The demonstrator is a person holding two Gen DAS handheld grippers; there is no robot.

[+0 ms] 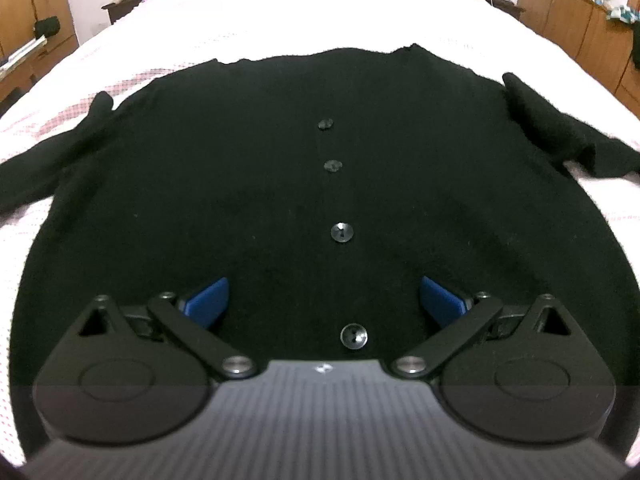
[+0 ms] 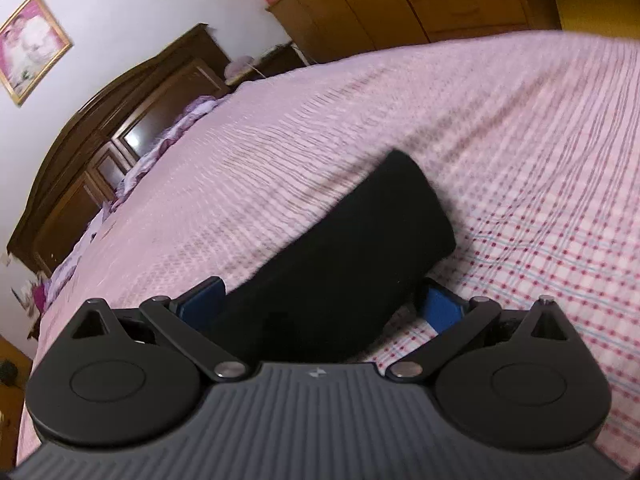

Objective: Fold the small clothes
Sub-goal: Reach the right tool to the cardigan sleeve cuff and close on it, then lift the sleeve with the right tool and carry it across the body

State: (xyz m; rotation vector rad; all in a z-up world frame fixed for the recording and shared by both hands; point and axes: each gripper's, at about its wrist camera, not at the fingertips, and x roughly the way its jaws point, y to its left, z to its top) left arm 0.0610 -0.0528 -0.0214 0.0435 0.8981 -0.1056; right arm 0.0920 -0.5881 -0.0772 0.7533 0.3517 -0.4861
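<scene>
Black cardigan [image 1: 280, 184] lies flat and spread on the bed [image 1: 320, 12], front up, placket running away from me toward the headboard end. Four dark buttons [image 1: 342, 233] in a line down its middle; the nearest sits just ahead of my left gripper [image 1: 324, 300]. One sleeve [image 1: 52, 160] trails out toward the bed's left edge, the other [image 1: 560, 128] toward the right edge.

Left jaws: released, spread wide, blue pads [image 1: 208, 300] on either side of the placket, above the hem area. Contact with the knit: cannot tell.

Right gripper [image 2: 324, 304]: jaws spread wide, with the black sleeve end [image 2: 360, 248] running between the blue pads [image 2: 442, 310]. Not closed on it; whether either pad touches the cloth, cannot tell. Cuff points away from me, lying on the bedcover [image 2: 520, 160], which is pink-white with a red dotted check. The right view is tilted and motion-blurred.

Writing: none legible. Only a small pale emblem [image 2: 316, 373] on the ribbed grey body of each gripper, too small to read.

Surroundings: dark wooden headboard [image 2: 100, 152] at the far end, purple ruffled bedding [image 2: 168, 136] along it, framed picture [image 2: 32, 46] on the wall, light wooden cabinets [image 1: 576, 20] beyond the bed's right edge.
</scene>
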